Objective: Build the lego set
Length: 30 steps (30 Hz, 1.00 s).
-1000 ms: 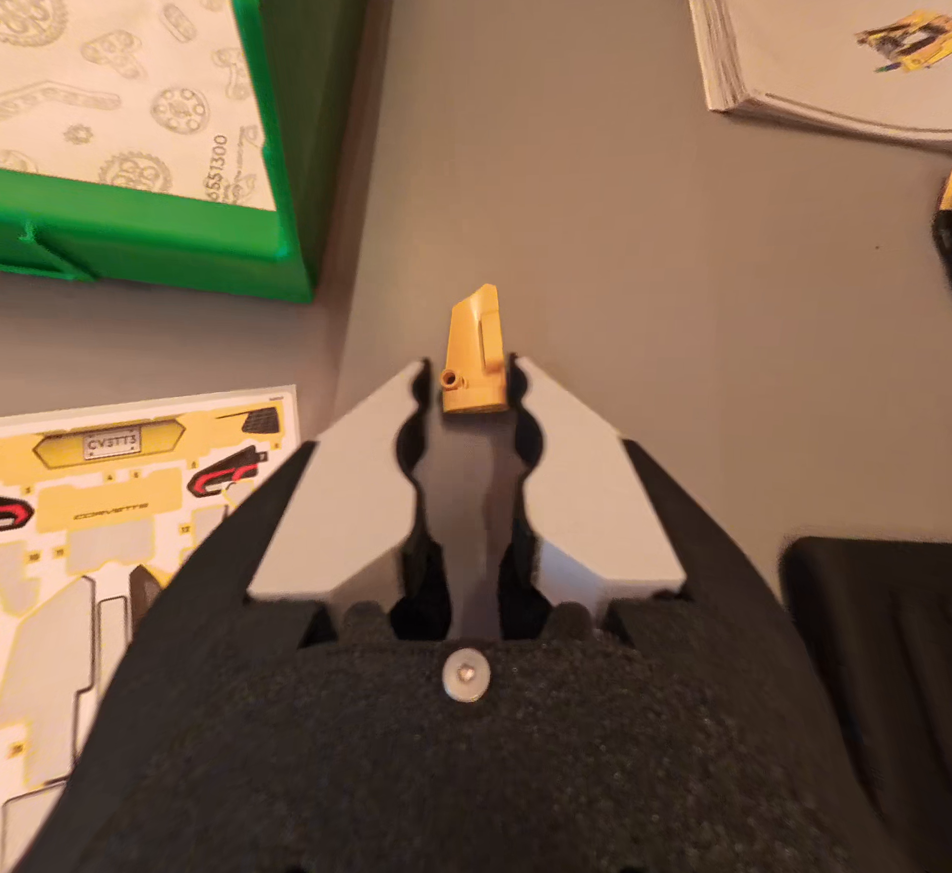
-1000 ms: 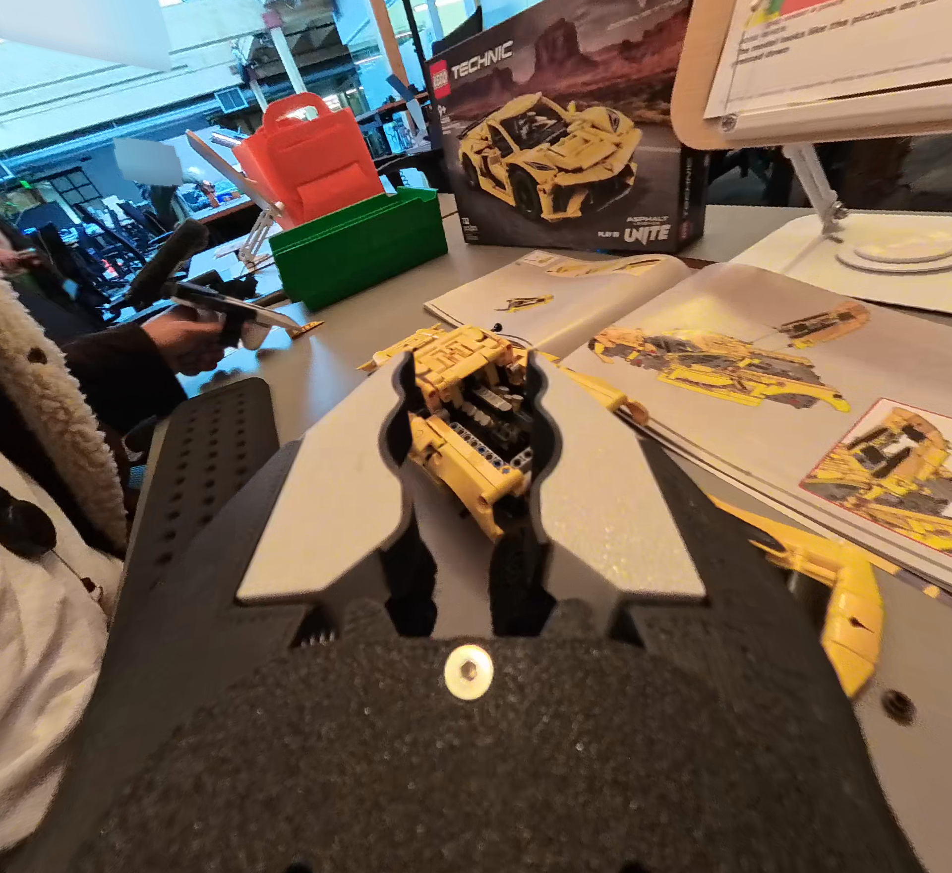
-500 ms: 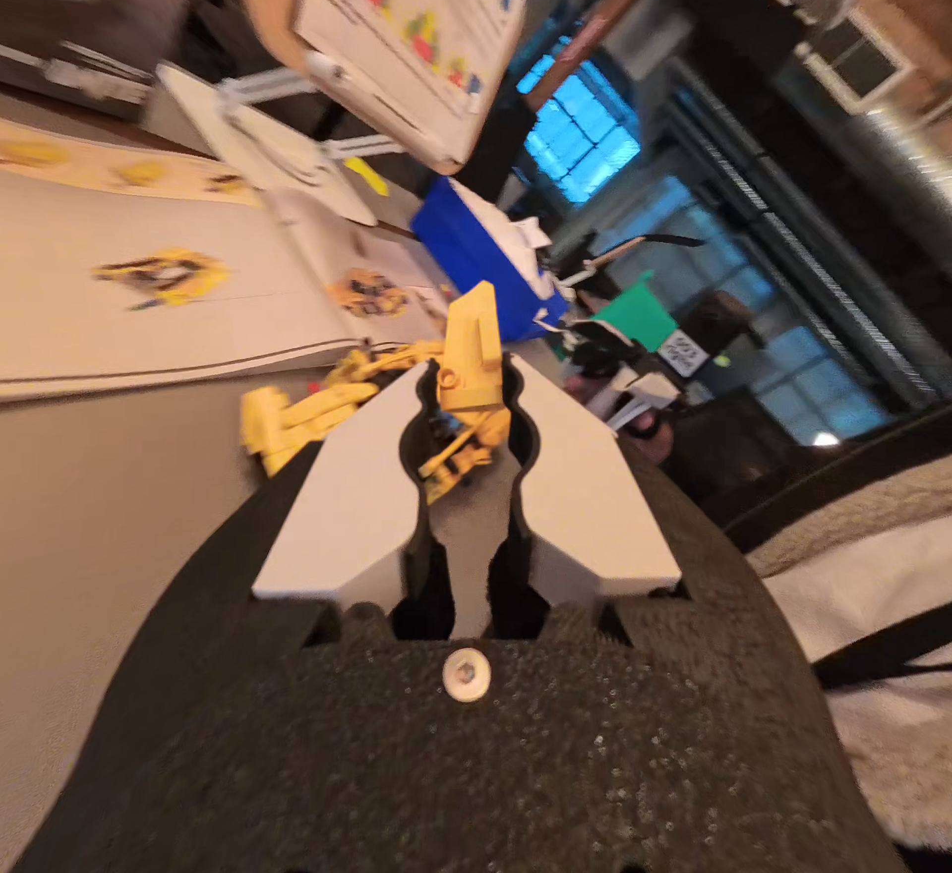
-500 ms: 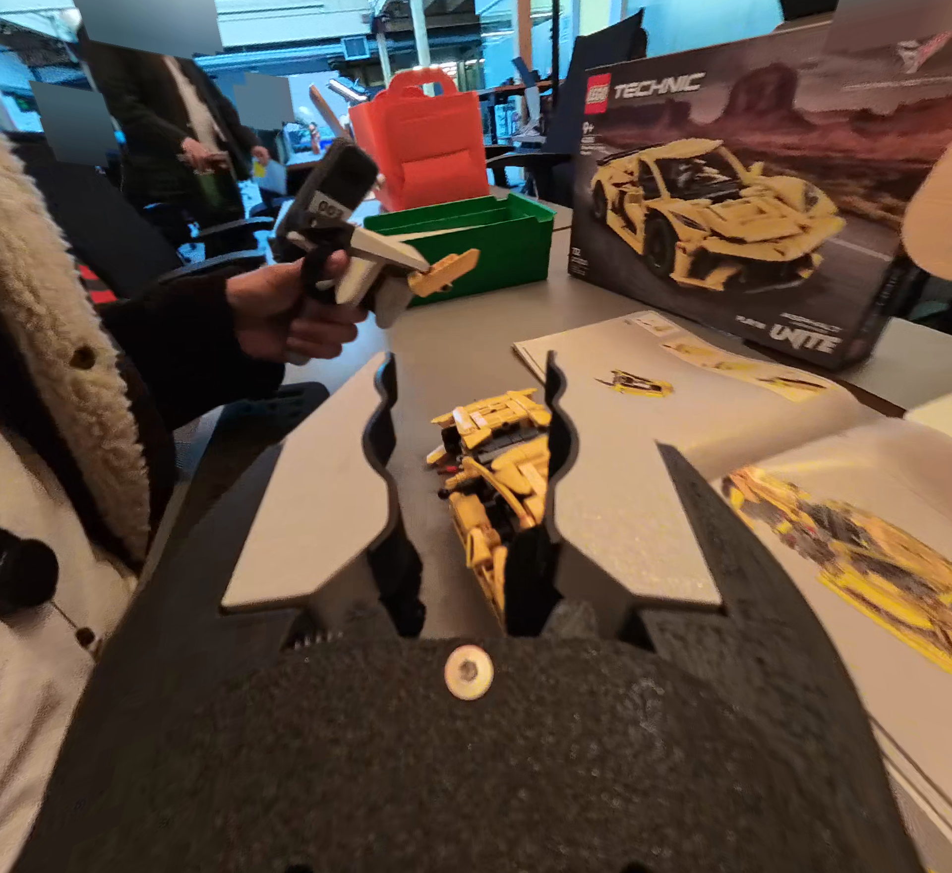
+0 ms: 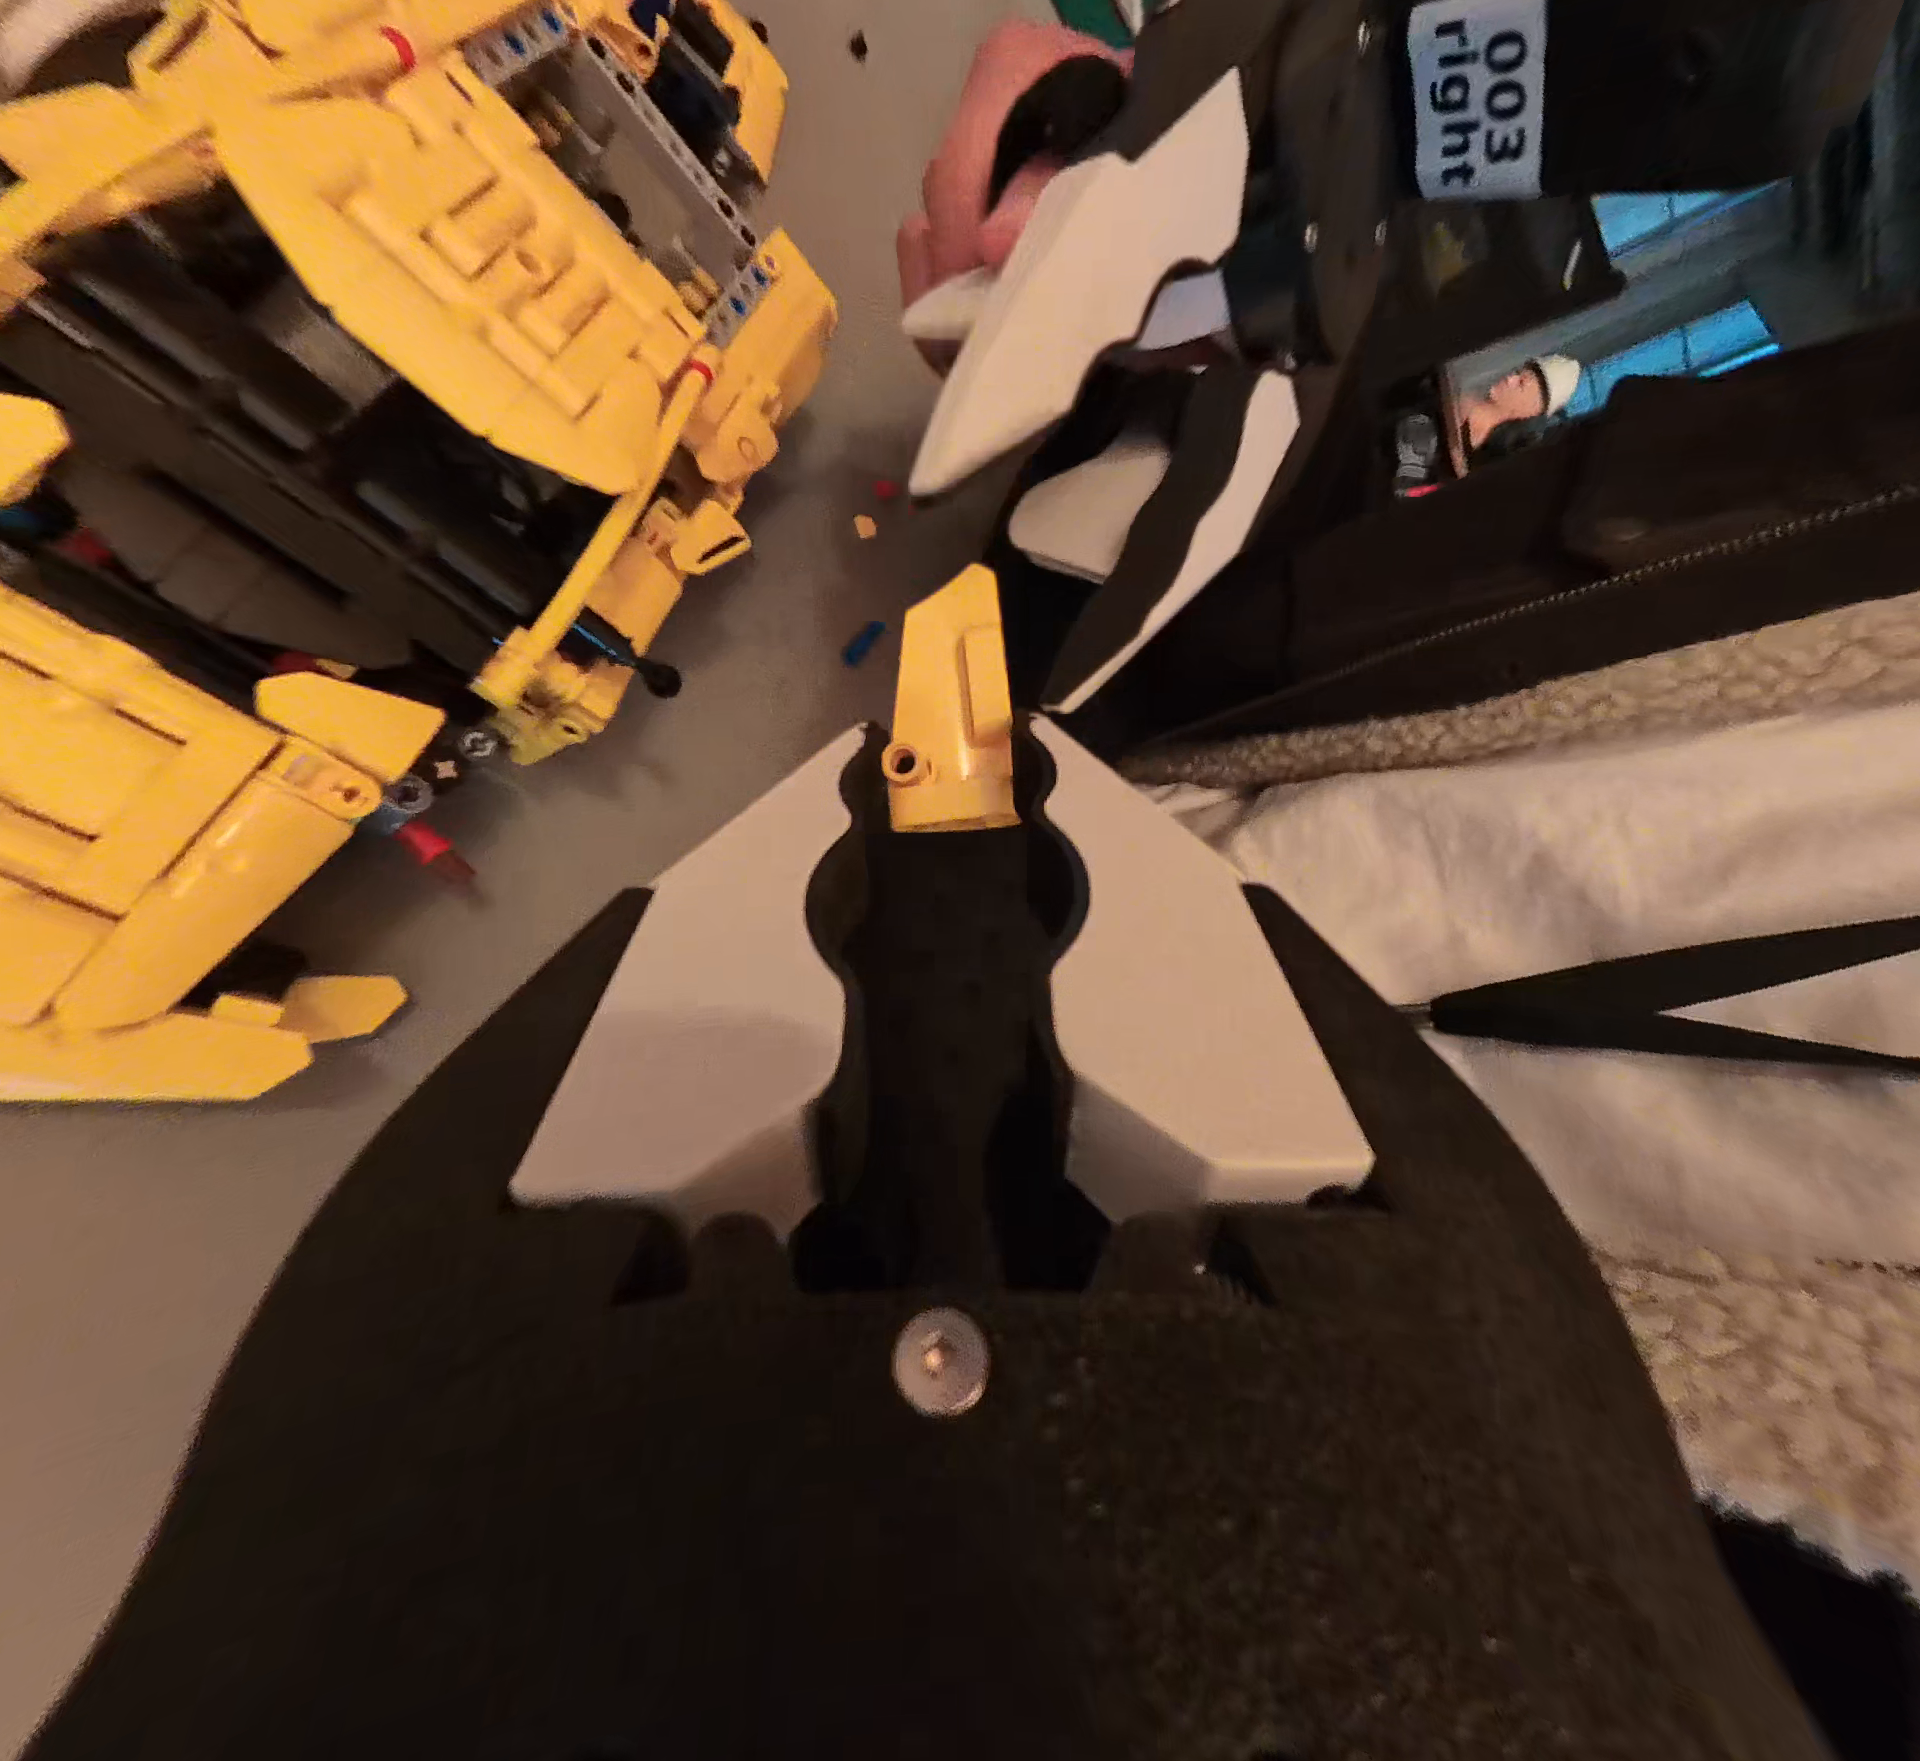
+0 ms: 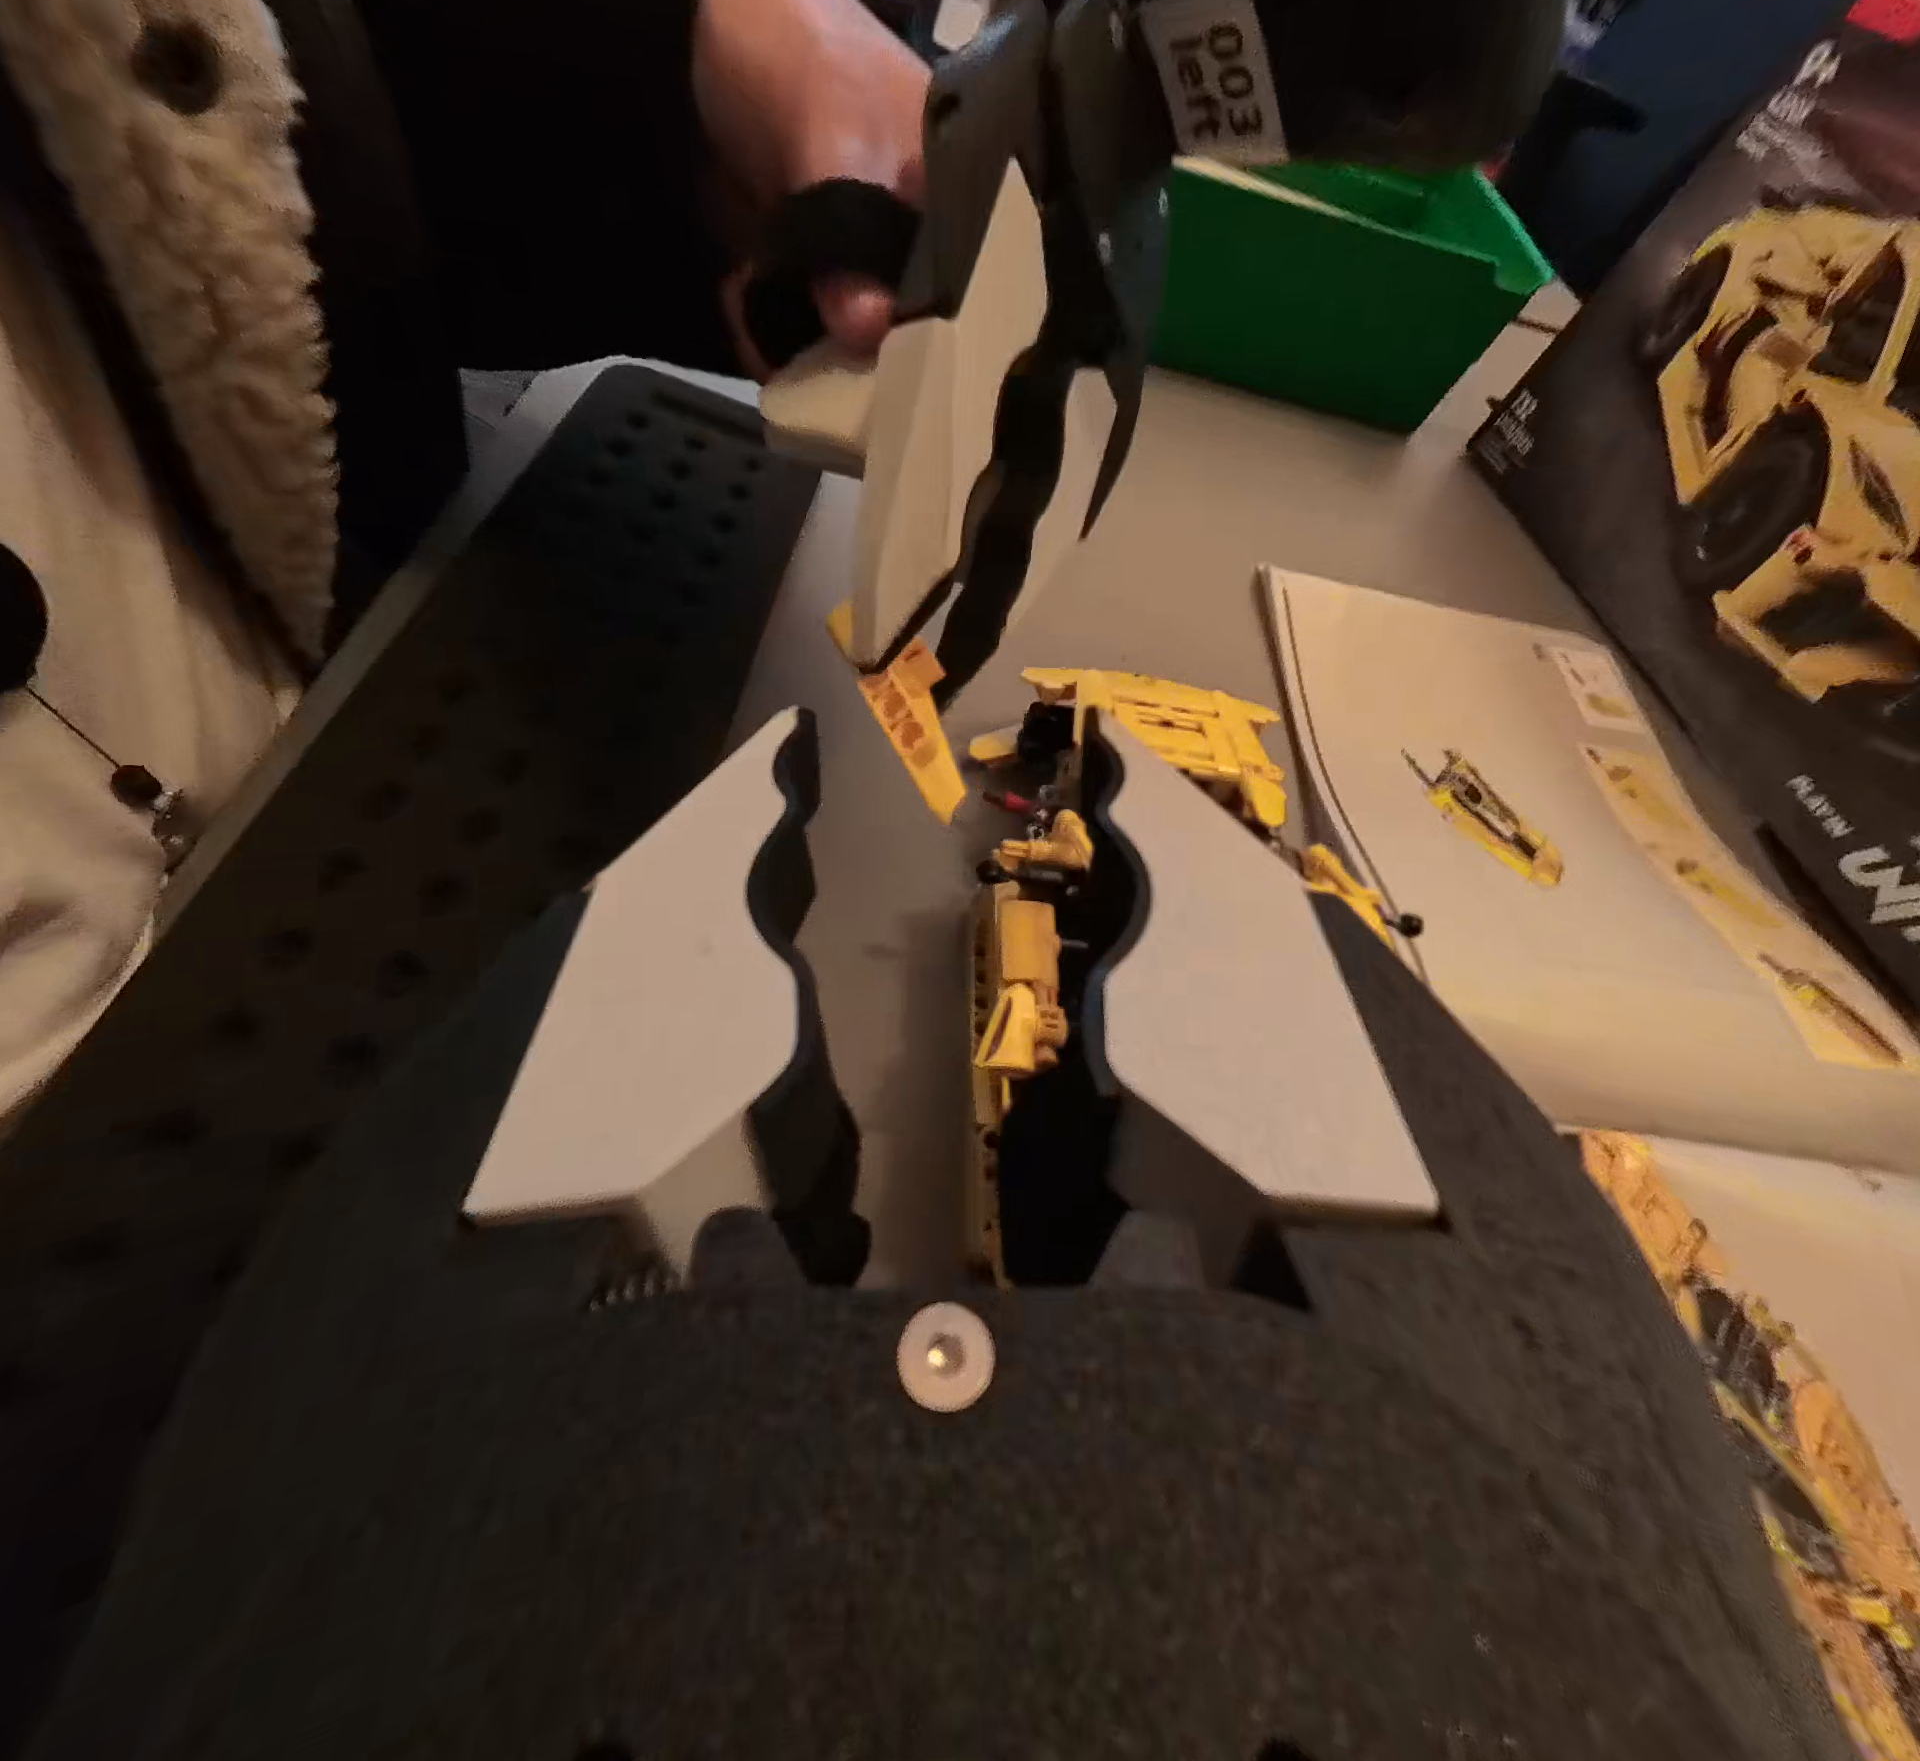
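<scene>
- The left gripper [image 5: 951, 755] has its fingers clamped on a small yellow panel piece [image 5: 951, 714], which pokes out past the fingertips. From the right wrist view the same gripper [image 6: 904, 662] points down at the table with the piece [image 6: 909, 724] pinched at its tip.
- The half-built yellow lego car [image 5: 447, 277] sits on the grey table [image 5: 156, 1296], off to the left of the held piece and not touching it.
- The right gripper [image 6: 951, 755] has its fingers spread wide. The car [image 6: 1039, 932] shows in the gap, close against the right-hand finger; whether it's touching is hard to say.
- An open instruction booklet [image 6: 1507, 880] lies beside the car, with the set's box [image 6: 1766, 464] and a green bin [image 6: 1330, 298] behind it.
- A few loose bits, including a small blue pin [image 5: 862, 643], lie on the table near the car.
</scene>
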{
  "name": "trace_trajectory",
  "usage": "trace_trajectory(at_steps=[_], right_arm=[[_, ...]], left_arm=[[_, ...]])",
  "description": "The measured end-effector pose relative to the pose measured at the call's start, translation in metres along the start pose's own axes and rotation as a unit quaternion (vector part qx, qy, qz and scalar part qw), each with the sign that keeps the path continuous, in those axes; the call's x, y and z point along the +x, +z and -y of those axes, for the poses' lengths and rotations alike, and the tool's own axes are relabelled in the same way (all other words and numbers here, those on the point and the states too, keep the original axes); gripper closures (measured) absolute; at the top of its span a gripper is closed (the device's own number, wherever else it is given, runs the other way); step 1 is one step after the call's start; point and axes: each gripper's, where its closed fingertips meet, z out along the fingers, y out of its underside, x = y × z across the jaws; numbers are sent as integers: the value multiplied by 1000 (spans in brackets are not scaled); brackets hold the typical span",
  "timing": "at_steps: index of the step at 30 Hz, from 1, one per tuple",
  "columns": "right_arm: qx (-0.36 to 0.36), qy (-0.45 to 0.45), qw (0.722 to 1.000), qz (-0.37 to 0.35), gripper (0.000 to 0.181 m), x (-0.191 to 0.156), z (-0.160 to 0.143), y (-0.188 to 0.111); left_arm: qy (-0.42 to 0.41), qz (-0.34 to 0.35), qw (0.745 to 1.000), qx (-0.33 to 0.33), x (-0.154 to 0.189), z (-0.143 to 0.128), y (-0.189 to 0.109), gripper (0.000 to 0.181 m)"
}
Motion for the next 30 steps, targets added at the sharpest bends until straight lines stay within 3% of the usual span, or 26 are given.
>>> trace_trajectory(at_steps=[7, 10, 12, 13, 15, 19, 24, 26, 30], right_arm=[[-18, -61, 998, 18, 173, -19, -4, 3], [24, -34, 999, -3, 173, -10, 6, -1], [91, 12, 996, -22, 174, 1, 16, -8], [122, 39, 991, -30, 174, 6, 21, -12], [186, 92, 977, -43, 174, 15, 32, -21], [327, 210, 921, -24, 175, 26, 58, -36], [468, 313, 825, 46, 175, 30, 77, -52], [481, 317, 815, 61, 174, 27, 79, -50], [470, 298, 828, 67, 175, 20, 80, -44]], left_arm=[[3, -29, 1000, 3, 14, 3, 6, 158], [30, -45, 997, 46, 22, 16, -2, 154], [85, -58, 989, 106, 30, 31, -13, 146], [139, -68, 976, 151, 37, 39, -23, 146], [258, -78, 925, 268, 51, 51, -44, 146], [327, -41, 845, 422, 59, 64, -67, 146], [293, -86, 840, 448, 62, 74, -51, 144], [282, -111, 826, 474, 69, 78, -49, 145], [253, -123, 819, 500, 71, 87, -46, 147]])
